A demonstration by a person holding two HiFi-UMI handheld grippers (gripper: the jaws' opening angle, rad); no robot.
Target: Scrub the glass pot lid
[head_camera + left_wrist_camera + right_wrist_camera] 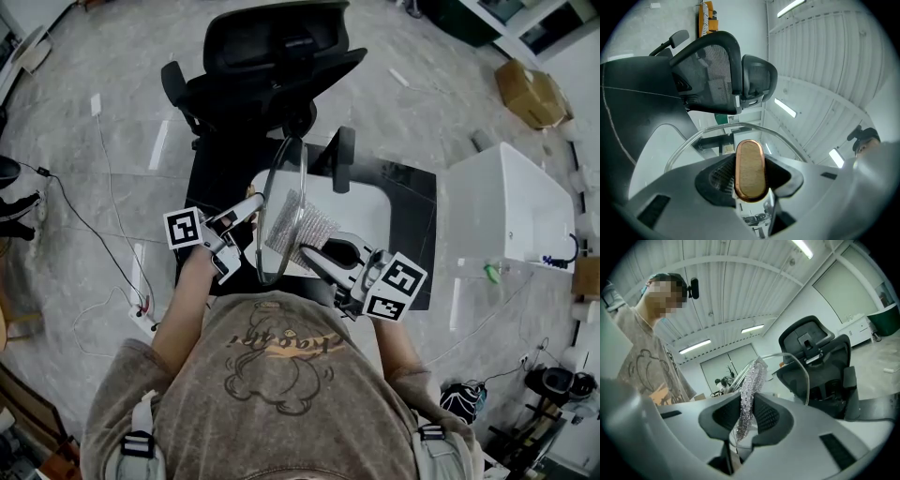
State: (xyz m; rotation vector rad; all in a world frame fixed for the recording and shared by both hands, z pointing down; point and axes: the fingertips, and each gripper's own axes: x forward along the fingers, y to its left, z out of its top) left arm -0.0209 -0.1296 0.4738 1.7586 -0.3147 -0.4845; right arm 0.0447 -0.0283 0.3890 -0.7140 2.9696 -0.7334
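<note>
Black table (pixel 417 220), white board (pixel 370 211) lying on it

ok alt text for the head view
Seen from above, a person's left gripper holds a glass lid upright by its knob while the right gripper holds a silvery scrub cloth at its face. A white table and black office chair lie beyond.

1. Office chair (pixel 272 56) crowds the table's (pixel 375 202) far edge; no way in from there.
2. Glass pot lid (pixel 281 178) stands on edge over the left side, silvery scrub cloth (pixel 314 230) just beside it.
3. Right half of the tabletop lies open.
</note>
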